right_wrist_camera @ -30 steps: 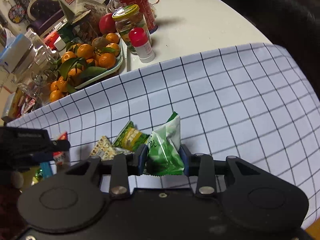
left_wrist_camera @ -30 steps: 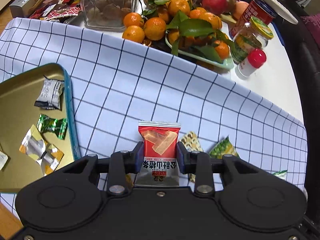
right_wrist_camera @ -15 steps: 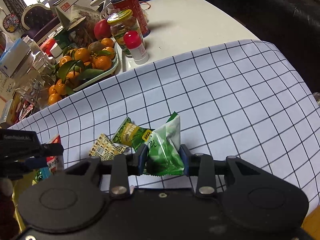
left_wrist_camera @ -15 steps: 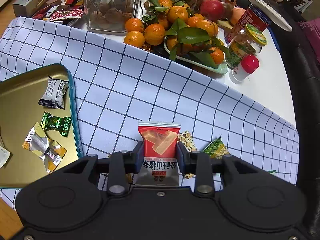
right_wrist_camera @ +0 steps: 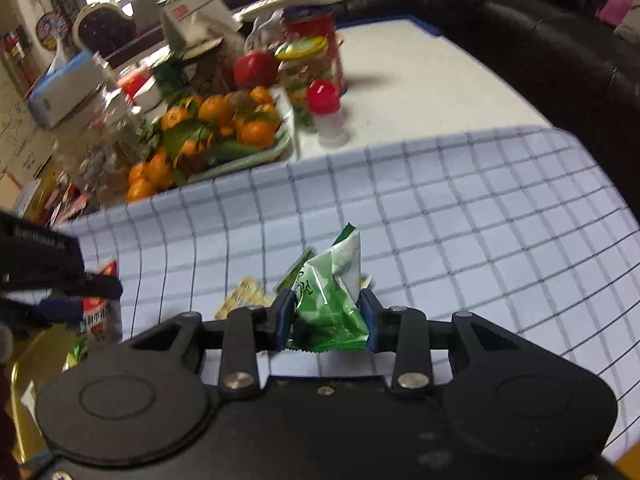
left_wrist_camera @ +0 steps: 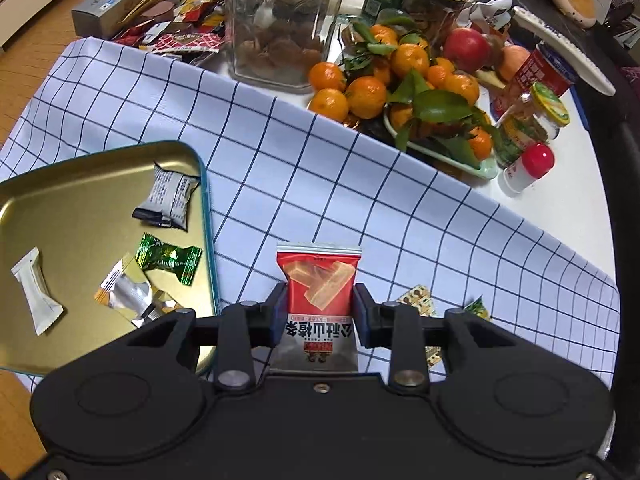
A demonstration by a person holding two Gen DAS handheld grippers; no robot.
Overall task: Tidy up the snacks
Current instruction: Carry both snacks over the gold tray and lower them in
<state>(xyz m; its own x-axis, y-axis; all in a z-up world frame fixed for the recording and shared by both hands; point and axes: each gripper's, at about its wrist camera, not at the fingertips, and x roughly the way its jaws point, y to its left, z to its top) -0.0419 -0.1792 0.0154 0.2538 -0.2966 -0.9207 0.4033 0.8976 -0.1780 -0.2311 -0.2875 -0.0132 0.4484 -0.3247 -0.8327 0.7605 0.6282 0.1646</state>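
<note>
Snacks in both tongs, tin to the left

Left tongs [left_wrist_camera: 319,312] clamped on upright red foil snack packet [left_wrist_camera: 319,284]; right tongs [right_wrist_camera: 326,314] clamped on crumpled green packet [right_wrist_camera: 330,296]. Gold rectangular tin tray [left_wrist_camera: 208,216] lies left, nearer the left hand.

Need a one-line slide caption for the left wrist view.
Left gripper clamps a red snack packet over the checked cloth, beside the gold tin tray.
</note>
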